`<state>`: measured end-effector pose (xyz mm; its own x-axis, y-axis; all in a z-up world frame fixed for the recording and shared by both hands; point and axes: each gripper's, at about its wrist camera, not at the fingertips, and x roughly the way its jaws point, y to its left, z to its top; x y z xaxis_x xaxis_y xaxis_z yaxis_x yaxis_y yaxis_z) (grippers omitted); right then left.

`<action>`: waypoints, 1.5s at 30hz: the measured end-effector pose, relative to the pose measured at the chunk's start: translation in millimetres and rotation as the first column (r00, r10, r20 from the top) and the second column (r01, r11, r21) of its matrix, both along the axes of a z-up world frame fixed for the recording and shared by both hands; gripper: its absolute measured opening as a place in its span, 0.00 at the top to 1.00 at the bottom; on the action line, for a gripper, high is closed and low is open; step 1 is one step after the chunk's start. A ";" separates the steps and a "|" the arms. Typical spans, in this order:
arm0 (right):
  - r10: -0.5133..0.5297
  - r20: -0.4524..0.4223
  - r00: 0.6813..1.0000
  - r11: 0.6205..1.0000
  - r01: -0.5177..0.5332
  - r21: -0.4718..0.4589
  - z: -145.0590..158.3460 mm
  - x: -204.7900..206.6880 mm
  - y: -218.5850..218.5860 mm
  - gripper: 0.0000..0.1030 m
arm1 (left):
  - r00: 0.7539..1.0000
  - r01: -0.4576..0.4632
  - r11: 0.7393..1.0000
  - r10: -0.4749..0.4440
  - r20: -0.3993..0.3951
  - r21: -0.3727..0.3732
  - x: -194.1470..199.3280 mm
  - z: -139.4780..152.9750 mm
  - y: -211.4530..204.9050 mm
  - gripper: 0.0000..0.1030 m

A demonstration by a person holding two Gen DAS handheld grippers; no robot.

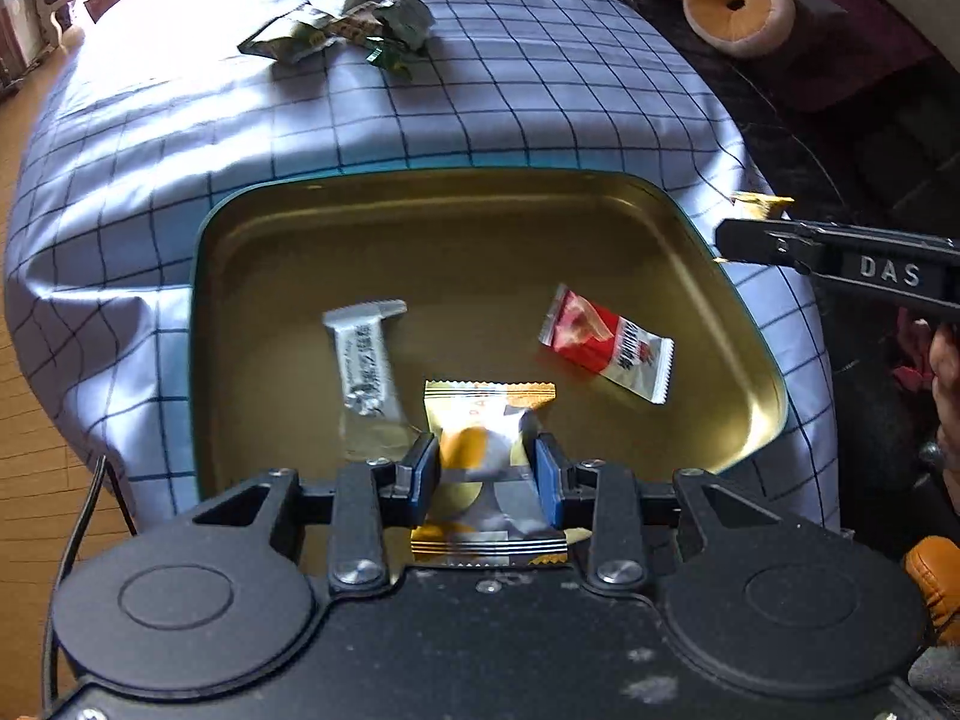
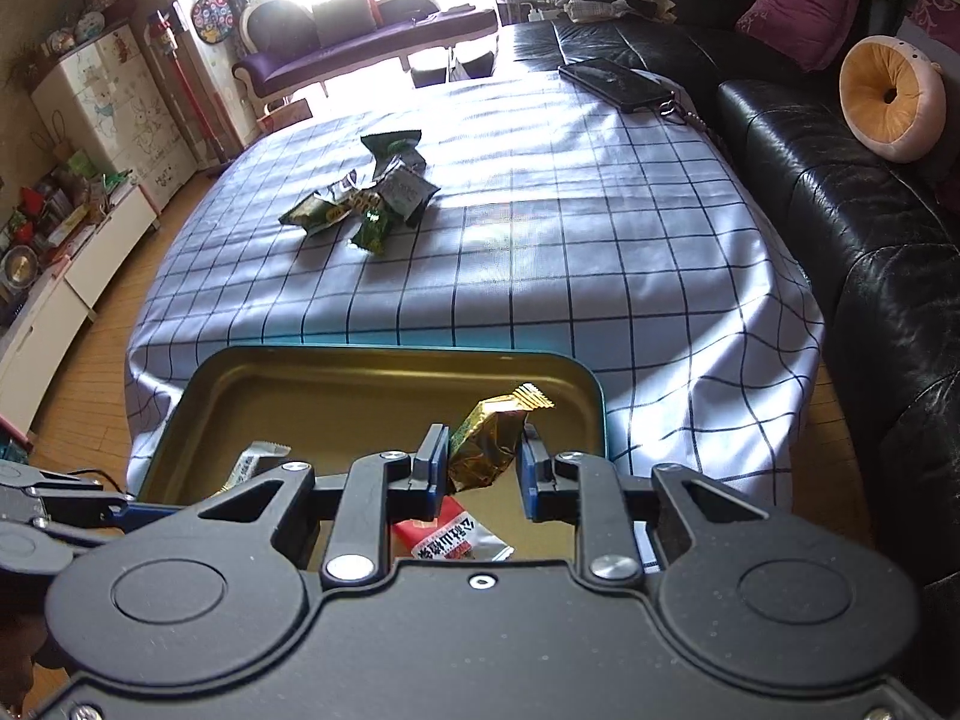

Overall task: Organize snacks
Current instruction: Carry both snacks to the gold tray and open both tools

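Note:
A gold-lined tin tray [image 1: 420, 222] with a teal rim lies on the checked tablecloth. In it lie a silver snack bar [image 1: 363, 363] and a red and white packet [image 1: 606, 345]. My left gripper [image 1: 487, 471] is shut on a gold and silver packet [image 1: 489, 420] just above the tray's near side. My right gripper [image 2: 483, 465] is shut on a crinkled gold and green packet [image 2: 492, 435] over the tray [image 2: 360, 384]; it shows at the right edge of the left wrist view [image 1: 744, 237]. The red packet [image 2: 447, 537] lies below it.
A pile of several green snack packets [image 2: 366, 198] lies further back on the table. A phone [image 2: 618, 81] rests at the far right corner. A black leather sofa [image 2: 840, 192] with a round orange cushion [image 2: 888, 99] runs along the right.

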<state>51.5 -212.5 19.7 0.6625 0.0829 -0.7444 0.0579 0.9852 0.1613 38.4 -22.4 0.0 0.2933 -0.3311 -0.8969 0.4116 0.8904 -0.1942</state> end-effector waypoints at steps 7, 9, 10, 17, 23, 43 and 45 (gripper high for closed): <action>0.006 -0.023 1.000 1.000 -0.006 -0.003 -7.3 -0.1 1.7 0.68 | 0.997 0.075 0.997 -0.075 0.020 -0.011 -11.2 -5.7 -15.1 0.67; 0.003 -0.020 1.000 1.000 -0.003 -0.011 -6.8 -0.1 1.8 0.68 | 0.996 0.076 0.997 -0.076 0.040 -0.017 -12.2 -2.7 -13.8 0.67; 0.002 -0.019 1.000 1.000 -0.002 -0.016 -6.7 0.0 1.9 0.68 | 0.996 0.077 0.997 -0.076 0.042 -0.023 -12.3 -1.8 -13.0 0.67; 0.007 -0.025 1.000 1.000 -0.008 -0.012 -9.1 1.4 1.4 0.67 | 0.995 0.072 0.997 -0.071 0.074 -0.007 -14.3 -0.9 -13.1 0.67; -0.023 -0.022 0.999 1.000 0.023 -0.004 -11.1 2.7 -2.7 0.67 | 0.986 0.014 0.999 -0.020 0.168 0.036 -11.7 5.1 -8.4 0.67; -0.086 0.078 0.993 0.995 0.090 -0.047 -22.3 24.7 -9.6 0.66 | 0.854 -0.273 0.944 0.148 0.499 0.187 43.7 13.0 12.0 0.63; -0.088 0.103 0.991 0.993 0.095 -0.064 -24.3 29.6 -10.1 0.66 | 0.842 -0.299 0.934 0.161 0.515 0.196 48.5 12.3 15.1 0.63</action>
